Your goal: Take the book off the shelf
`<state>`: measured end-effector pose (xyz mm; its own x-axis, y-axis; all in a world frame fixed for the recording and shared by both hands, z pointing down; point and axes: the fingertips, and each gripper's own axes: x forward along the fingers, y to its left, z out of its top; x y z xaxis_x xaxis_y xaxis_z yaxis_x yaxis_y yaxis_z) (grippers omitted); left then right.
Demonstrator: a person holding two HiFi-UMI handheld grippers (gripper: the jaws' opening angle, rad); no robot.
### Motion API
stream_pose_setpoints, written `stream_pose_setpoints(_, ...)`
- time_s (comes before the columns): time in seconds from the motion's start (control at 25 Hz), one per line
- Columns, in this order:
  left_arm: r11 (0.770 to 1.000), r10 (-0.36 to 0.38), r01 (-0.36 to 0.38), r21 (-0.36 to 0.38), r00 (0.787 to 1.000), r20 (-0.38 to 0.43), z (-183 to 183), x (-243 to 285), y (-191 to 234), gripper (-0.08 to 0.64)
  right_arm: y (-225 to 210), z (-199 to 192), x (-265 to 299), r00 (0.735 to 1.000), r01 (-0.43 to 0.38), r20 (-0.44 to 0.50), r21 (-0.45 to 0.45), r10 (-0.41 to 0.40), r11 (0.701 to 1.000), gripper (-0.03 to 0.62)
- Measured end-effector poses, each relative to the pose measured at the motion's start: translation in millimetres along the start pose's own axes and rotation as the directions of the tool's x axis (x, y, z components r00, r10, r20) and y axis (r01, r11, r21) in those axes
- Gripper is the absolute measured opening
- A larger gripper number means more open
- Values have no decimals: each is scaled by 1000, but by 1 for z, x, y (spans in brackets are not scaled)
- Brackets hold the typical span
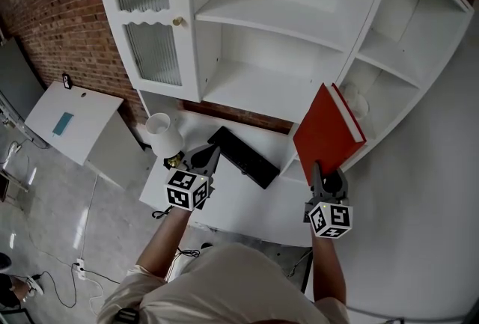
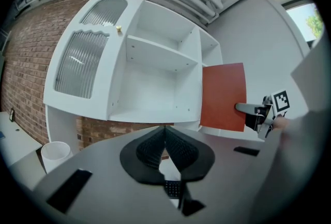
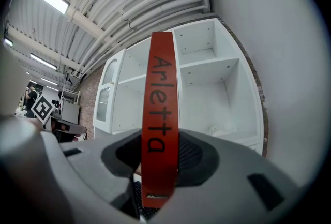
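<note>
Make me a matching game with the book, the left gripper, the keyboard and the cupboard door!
Things:
1 book
2 left gripper
3 keyboard
4 cupboard door

Matches:
A lies flat on the white desk
B jaws together, nothing between them
C has ribbed glass and a gold knob
D red, clamped in the right gripper

Pairs: 1-D, 2-B, 3-A, 4-C
</note>
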<state>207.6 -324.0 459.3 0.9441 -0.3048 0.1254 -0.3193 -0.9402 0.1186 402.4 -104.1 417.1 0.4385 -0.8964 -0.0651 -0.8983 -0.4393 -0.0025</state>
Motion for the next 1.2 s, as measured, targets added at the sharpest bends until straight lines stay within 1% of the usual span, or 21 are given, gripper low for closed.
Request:
stream_pose_setpoints(0.28, 1000, -5, 5, 9, 1000, -1, 2, 4, -4, -6, -2, -3, -3, 1000, 0, -5, -6, 0, 1000, 156)
stream_pose_setpoints(0.64, 1000, -8, 8, 1, 1000, -6, 1, 11, -8, -6, -7, -8, -2, 1000, 5, -8, -4, -5, 1000, 156)
stream_pose_setpoints(0.84, 1000, -15, 15, 3, 1000, -8, 2, 13, -9, -6, -3, -3, 0, 1000, -10, 0, -17, 10, 1000, 156)
stream_pose_setpoints(1.2, 1000, -27, 27, -4, 1000, 0, 5, 15, -14, -6, -1, 0, -3, 1000, -12, 7, -18, 12, 1000, 156)
